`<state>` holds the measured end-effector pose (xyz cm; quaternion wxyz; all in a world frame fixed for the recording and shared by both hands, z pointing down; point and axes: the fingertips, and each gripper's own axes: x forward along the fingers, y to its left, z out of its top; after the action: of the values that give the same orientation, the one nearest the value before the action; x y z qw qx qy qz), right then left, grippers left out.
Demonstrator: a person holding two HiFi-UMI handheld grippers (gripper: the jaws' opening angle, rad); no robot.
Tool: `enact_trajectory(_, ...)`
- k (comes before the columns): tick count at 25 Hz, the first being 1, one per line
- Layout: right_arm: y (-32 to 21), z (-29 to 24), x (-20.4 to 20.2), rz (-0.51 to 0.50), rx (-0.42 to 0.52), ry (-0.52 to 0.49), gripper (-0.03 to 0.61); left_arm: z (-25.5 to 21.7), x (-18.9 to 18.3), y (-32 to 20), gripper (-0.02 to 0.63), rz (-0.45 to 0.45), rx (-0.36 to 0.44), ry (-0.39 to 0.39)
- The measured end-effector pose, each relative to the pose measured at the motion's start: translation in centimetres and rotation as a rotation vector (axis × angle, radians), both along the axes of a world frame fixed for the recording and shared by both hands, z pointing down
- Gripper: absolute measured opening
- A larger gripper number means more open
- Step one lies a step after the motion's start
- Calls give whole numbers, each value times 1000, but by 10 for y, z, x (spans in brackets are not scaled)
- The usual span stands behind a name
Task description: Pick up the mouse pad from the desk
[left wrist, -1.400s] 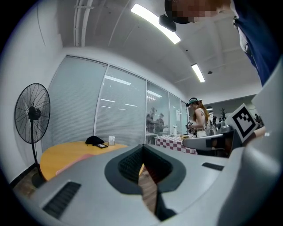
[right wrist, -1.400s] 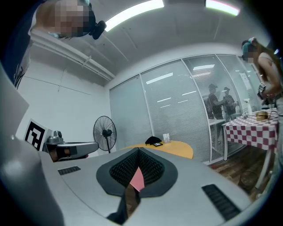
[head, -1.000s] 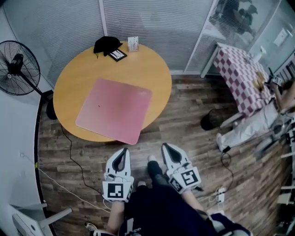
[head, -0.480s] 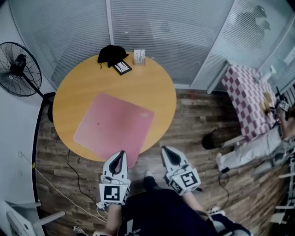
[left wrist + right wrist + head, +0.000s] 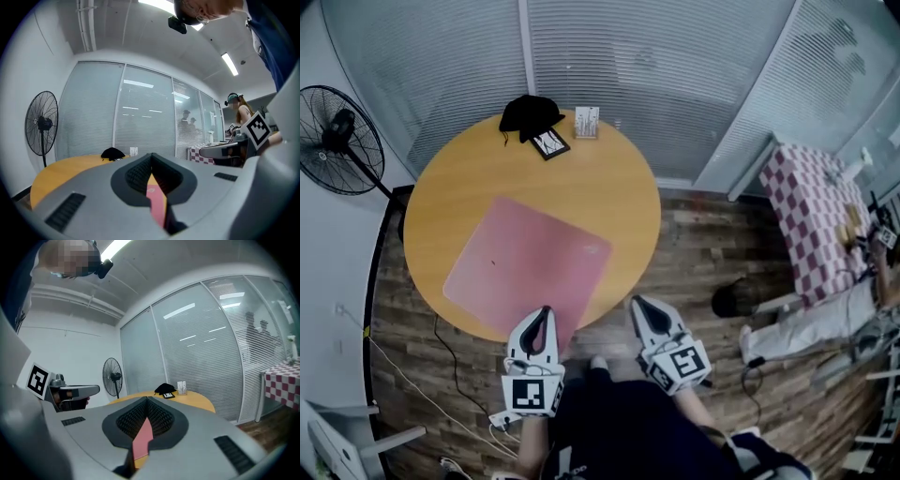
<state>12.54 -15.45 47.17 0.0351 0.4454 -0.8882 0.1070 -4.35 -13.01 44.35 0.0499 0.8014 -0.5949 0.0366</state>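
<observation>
- Compared with a second ago the table [image 5: 614, 178] sits noticeably closer to both tongs in the head view. Back then there was a strip of bare floor between them and the table's edge, and now that's basically gone.
- The left gripper [image 5: 543, 313] now has its tip right at the near corner of the pad [image 5: 525, 272] in the head view. I can't tell whether it's touching. The right gripper [image 5: 638, 304] is off the table's edge, beside that corner, over floor.
- So I'd say this is still the approach and no grab has started. The pad lies flat on the table, with its near corner at or just over the edge, which looks like the easy place to get a jaw under.
- Both tongs are pressed together with nothing in them, so they'll need to spread before anything can be pinched.
- The gripper views look nearly level across the tabletop, so the pad is just a pink sliver seen past the closed tips. Only the head view shows its full square shape and where it lies.
- The left gripper view catches another person [image 5: 239, 110] off to the side at eye level, and the right one shows the fan [image 5: 114, 376] upright.
</observation>
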Motion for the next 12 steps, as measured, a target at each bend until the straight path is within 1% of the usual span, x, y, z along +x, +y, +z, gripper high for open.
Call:
enact_trajectory(4, -3, 5, 2, 3, -11, 2, 3, 2, 0, 0, 3, -22, 3, 6)
enact_trajectory(8, -3, 6, 0, 4, -11, 4, 3, 2, -8, -1, 3, -40, 2, -2)
enact_trajectory(12, -1, 1, -5, 16, -6, -1, 3, -6, -17, 1, 3, -35, 19, -5)
